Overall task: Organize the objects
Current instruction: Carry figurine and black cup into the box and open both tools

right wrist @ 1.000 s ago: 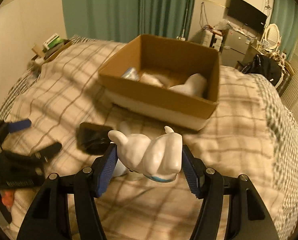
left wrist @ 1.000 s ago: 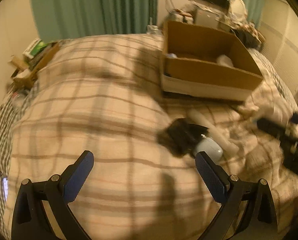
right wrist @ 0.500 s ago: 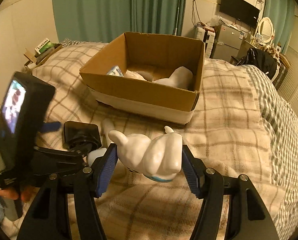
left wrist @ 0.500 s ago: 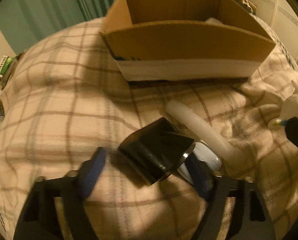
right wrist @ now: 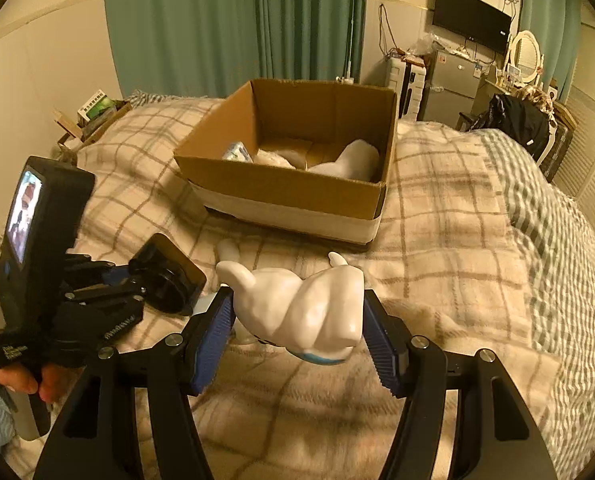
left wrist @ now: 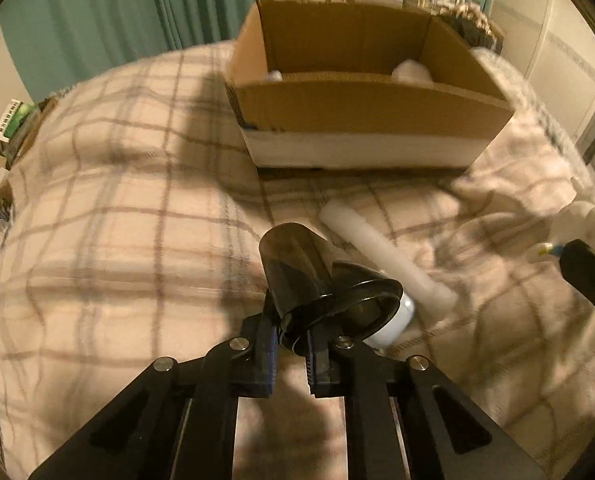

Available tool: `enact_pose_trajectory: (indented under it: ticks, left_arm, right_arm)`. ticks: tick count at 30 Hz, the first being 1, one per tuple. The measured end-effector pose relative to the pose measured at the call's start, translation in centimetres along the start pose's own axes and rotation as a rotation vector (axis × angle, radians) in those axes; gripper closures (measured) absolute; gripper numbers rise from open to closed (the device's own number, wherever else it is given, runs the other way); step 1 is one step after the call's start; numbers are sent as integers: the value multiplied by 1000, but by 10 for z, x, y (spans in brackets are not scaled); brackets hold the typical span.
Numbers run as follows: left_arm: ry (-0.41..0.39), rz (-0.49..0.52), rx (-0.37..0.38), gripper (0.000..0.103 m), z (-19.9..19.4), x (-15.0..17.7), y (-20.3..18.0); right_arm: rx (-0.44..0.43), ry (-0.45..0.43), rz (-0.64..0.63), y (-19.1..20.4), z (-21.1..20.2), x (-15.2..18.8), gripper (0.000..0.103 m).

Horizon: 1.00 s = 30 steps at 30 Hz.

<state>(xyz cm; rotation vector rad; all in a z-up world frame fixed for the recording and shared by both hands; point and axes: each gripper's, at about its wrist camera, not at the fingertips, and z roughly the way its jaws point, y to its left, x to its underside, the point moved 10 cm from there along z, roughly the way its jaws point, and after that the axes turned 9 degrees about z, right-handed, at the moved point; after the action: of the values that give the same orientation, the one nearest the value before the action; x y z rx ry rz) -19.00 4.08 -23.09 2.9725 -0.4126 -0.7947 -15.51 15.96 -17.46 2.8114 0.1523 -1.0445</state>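
Note:
My left gripper (left wrist: 289, 342) is shut on the rim of a dark translucent cup (left wrist: 317, 280), which lies on its side on the plaid blanket; the cup also shows in the right wrist view (right wrist: 165, 272). My right gripper (right wrist: 297, 328) is shut on a white figurine (right wrist: 301, 308) and holds it above the bed. An open cardboard box (right wrist: 293, 188) stands farther back on the bed, with white items inside; it also shows in the left wrist view (left wrist: 361, 120). A white tube (left wrist: 385, 256) and a pale blue-white object (left wrist: 393, 320) lie beside the cup.
The plaid blanket (left wrist: 117, 220) covers the bed. A crate with books (right wrist: 93, 116) sits at the far left by the wall. Green curtains (right wrist: 237, 20), a TV and cluttered furniture (right wrist: 473, 80) stand behind the bed. A grey checked cover (right wrist: 545, 208) lies at right.
My left gripper moved in on the dark cup and closed on its rim. My right gripper kept hold of the white figurine and rose slightly.

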Motion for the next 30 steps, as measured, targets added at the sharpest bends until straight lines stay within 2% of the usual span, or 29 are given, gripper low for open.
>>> enact_pose_trajectory:
  ticks: [7,18,24,30]
  left_arm:
    - [-99,-13,11,93,-54,-8,6]
    - [-273,5,16,93,-147,-49,17]
    - [-352,28,-24,93,-180,-83,23]
    - [-450,5,-80,93,-203,-128,35]
  right_arm:
    - [10,-59,-4,8,-43,-9,41]
    - [17,-177,-73,33,-108,-44,41]
    - [18,-237,-95,37,-124,-80,41]
    - [26,-274,-52,29,-113,-134,41]
